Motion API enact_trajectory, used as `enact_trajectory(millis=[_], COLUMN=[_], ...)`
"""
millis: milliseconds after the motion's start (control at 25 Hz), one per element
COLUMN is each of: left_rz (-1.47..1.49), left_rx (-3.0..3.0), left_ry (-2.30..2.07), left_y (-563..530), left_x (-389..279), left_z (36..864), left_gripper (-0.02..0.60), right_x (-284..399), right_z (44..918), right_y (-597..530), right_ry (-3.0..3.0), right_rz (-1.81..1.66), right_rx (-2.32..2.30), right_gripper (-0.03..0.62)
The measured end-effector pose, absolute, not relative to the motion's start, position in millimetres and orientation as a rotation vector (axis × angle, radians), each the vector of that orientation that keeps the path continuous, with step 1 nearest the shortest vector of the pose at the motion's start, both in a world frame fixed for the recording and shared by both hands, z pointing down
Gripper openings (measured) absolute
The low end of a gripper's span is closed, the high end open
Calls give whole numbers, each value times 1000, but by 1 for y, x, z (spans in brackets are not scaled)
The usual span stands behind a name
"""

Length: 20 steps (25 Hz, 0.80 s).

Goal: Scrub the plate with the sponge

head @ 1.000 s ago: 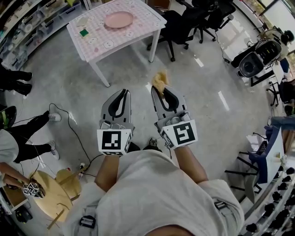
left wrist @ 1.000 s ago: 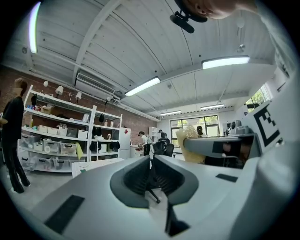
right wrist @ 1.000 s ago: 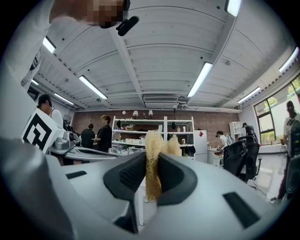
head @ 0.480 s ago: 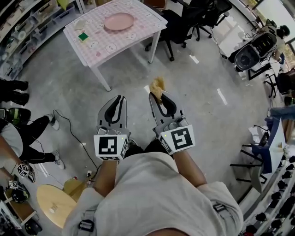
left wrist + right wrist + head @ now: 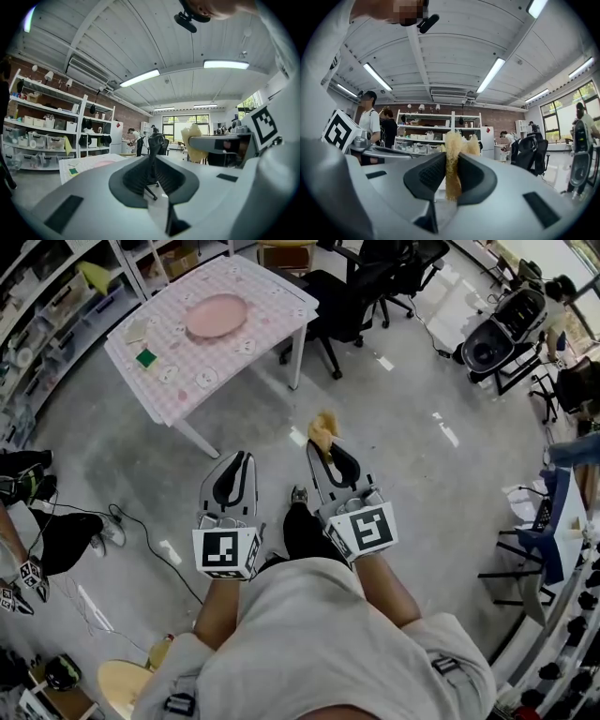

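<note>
A round pink plate (image 5: 217, 315) lies on the pink checked table (image 5: 272, 294) at the upper left of the head view, far from both grippers. My right gripper (image 5: 320, 446) is shut on a yellow fibrous sponge (image 5: 323, 428), held over the grey floor. The right gripper view shows the sponge (image 5: 452, 161) pinched upright between the jaws. My left gripper (image 5: 246, 458) is beside it, shut and holding nothing. The left gripper view shows the table (image 5: 82, 169) ahead, with the plate (image 5: 102, 163) on it and the sponge (image 5: 194, 141) at the right.
A small green square (image 5: 145, 358) lies on the table's left part. Black office chairs (image 5: 352, 282) stand right of the table. Shelving (image 5: 47, 296) runs along the upper left. A person's legs (image 5: 42, 521) and a floor cable (image 5: 131, 526) are at the left.
The view has shifted: the table and plate now sit further left and lower in the head view. Both grippers have dropped slightly in the frame. The right gripper still holds the sponge.
</note>
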<state>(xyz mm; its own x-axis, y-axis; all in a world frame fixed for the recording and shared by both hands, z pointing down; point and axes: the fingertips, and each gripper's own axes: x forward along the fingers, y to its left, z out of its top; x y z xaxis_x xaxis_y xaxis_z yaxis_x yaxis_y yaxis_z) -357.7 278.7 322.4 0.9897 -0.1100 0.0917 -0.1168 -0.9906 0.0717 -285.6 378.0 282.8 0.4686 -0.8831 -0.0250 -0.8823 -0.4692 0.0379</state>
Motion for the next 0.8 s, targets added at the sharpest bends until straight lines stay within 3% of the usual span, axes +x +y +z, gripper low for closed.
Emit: enact_trajectory(millis=[480, 800], left_rz=[118, 243], left_rx=[3100, 3100], left_ry=[-199, -219], left_y=[233, 205], left_x=[-180, -115], left_z=[303, 325], left_gripper=[51, 51], right_x=[-107, -31], right_z=[265, 293], right_y=[338, 315], right_ry=[-1664, -1676], right_rz=[-120, 12], right_rx=[2697, 2743], right_gripper=[64, 64])
